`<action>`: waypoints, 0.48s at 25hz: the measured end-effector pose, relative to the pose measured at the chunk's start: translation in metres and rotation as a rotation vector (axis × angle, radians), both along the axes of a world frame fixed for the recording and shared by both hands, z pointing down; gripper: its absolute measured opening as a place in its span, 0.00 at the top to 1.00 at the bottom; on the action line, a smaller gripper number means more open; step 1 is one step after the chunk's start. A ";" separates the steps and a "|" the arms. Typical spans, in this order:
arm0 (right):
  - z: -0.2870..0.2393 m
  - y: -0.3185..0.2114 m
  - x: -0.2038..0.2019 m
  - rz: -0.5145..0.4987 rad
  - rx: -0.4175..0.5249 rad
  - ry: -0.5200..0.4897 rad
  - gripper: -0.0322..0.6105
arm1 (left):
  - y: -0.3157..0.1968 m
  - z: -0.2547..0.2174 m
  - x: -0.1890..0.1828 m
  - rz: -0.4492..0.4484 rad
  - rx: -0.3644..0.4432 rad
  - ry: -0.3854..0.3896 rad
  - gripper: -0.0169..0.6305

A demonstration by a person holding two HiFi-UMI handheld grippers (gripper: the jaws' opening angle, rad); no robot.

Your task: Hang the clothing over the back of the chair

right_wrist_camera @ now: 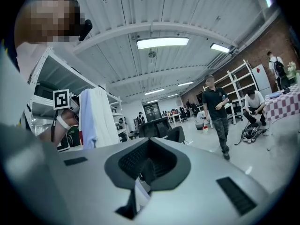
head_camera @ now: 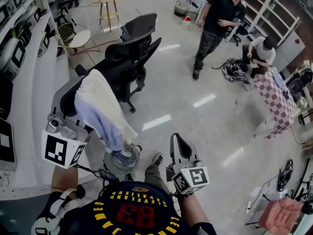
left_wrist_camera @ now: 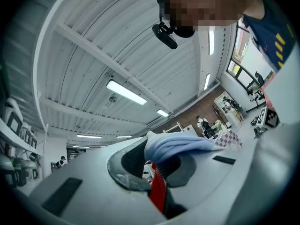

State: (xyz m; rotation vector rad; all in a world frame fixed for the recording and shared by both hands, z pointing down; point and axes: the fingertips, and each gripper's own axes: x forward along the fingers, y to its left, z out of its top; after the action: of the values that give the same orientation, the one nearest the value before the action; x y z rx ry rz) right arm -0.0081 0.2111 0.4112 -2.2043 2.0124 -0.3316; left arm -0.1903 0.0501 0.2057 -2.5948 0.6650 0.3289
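Clothing (head_camera: 103, 109): in the head view, a white and pale blue garment hangs long axis vertical, collar end high and hem low. It lies against a grey chair back (head_camera: 66, 98). Whether it already sits over the top edge cannot be told. The left gripper (head_camera: 73, 129) is at the garment's near side and touching it. The right gripper (head_camera: 180, 143) is well apart to the right, jaws upward, so the left is plainly the nearer. Black office chairs (head_camera: 134, 48) stand beyond. No container bears on the task; a round grilled object (head_camera: 123, 155) below the hem cannot be identified.

Left gripper view: the left gripper (left_wrist_camera: 154, 165) has its jaws clamped on a fold of the pale blue clothing (left_wrist_camera: 180, 144), which spills out to the right of the pads.

Right gripper view: the right gripper (right_wrist_camera: 147, 165) has its jaws together with nothing between them. The clothing (right_wrist_camera: 96, 118) hangs upright to its left, well apart.

Judgement: the coming move rests with the left gripper, which must carry the held fold across the chair back's top before releasing it.
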 end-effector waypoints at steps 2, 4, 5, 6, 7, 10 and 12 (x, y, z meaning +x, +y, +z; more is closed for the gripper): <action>0.001 -0.016 0.016 -0.022 0.004 -0.012 0.94 | -0.011 -0.003 0.018 -0.015 0.010 -0.012 0.94; -0.002 -0.032 0.031 -0.053 0.021 -0.016 0.94 | -0.019 -0.009 0.034 -0.036 0.025 -0.022 0.94; -0.004 -0.039 0.039 -0.068 0.029 -0.017 0.94 | -0.023 -0.012 0.043 -0.046 0.032 -0.024 0.94; -0.007 -0.045 0.049 -0.080 0.035 -0.017 0.94 | -0.026 -0.014 0.053 -0.055 0.037 -0.026 0.94; -0.008 -0.050 0.060 -0.091 0.040 -0.016 0.94 | -0.031 -0.017 0.065 -0.062 0.040 -0.027 0.94; -0.012 -0.066 0.096 -0.117 0.044 -0.017 0.94 | -0.050 -0.024 0.103 -0.087 0.048 -0.028 0.94; -0.014 -0.076 0.117 -0.128 0.044 -0.022 0.94 | -0.066 -0.030 0.123 -0.109 0.050 -0.029 0.94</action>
State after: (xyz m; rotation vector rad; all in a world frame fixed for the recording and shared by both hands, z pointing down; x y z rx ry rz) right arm 0.1089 0.1354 0.3974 -2.0424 2.1322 -0.3209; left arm -0.0670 -0.0159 0.1755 -2.5001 0.7741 0.2697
